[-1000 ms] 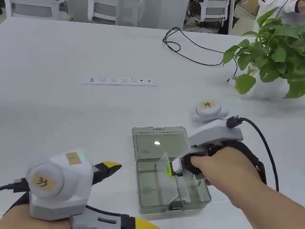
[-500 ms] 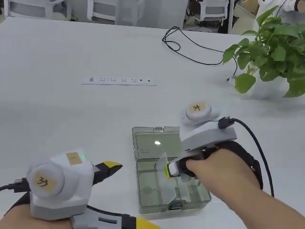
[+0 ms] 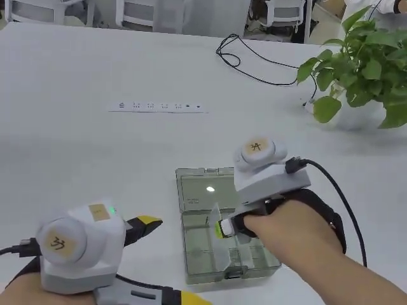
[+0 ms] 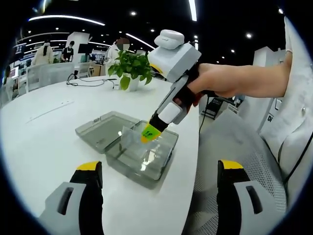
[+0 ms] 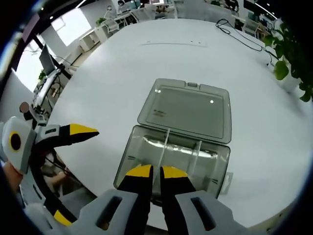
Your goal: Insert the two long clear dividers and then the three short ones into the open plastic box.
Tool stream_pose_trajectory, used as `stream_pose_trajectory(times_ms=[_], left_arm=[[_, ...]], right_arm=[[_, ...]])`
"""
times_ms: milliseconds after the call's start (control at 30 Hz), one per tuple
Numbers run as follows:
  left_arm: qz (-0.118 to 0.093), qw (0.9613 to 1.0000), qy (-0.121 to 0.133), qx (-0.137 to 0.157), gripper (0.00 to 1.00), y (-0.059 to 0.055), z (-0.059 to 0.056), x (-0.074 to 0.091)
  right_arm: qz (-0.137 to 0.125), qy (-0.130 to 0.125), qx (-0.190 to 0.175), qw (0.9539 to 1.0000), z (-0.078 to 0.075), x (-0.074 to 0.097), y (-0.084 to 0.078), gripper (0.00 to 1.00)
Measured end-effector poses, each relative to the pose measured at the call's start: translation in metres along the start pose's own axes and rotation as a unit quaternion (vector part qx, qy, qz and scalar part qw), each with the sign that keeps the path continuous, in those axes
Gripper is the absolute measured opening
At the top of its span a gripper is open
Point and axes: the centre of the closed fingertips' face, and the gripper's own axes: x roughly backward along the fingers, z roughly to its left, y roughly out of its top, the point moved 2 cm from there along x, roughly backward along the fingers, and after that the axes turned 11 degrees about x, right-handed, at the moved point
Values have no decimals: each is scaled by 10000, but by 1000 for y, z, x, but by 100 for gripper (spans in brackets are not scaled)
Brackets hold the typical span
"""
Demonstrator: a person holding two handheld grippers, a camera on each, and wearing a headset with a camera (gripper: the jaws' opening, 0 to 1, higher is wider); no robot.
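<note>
- The right gripper (image 5: 156,172) has its yellow-tipped jaws pressed almost together, with only a thin slit between them. They are clamped on the top edge of a clear divider (image 3: 213,217) that stands upright inside the plastic box (image 3: 193,254).
- A hand (image 3: 286,232) holds that gripper. Its white body tilts down over the right half of the box, and a black lead (image 3: 343,203) trails from its back.
- The left gripper (image 4: 160,166) has its jaws spread wide with nothing between them. It is held to the left of the box and apart from it.
- The box is smoky, see-through plastic, a shallow rectangle with rounded corners. Its flat lid (image 5: 188,107) lies open on the counter (image 3: 95,146), joined to the base along the far edge.
- The held divider is a thin, glassy strip running from the hinge side towards the near wall. In the right gripper view a second clear strip (image 5: 197,148) stands parallel to it in the base.
- The counter is smooth, matt white. Well beyond the box lie a flat white power strip (image 3: 159,107) and a looped black cable (image 3: 254,60). A leafy green plant (image 3: 362,70) stands at the far right.
</note>
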Motion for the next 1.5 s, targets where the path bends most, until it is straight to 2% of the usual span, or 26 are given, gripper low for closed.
stream_pose_trajectory(times_ms=[133,467,733,1033,1500], left_arm=[[27,10000,15,-25,100,-1,0,0],[20,10000,26,-2,100,0,1,0],[53,10000,46,-6,100,-1,2,-1],[65,10000,76,2,100,0,2,-1],[40,9999,122,34,100,2,2,1]], right_arm=[[-74,181,-137,9997,2,-2,0,7],[-167,422,-340,9984,4,-10,-2,9],[-189,561,-311,9978,5,-16,-5,9],[-204,715,-436,9963,4,-25,-13,12],[-459,942,-748,9917,1,-20,-13,15]])
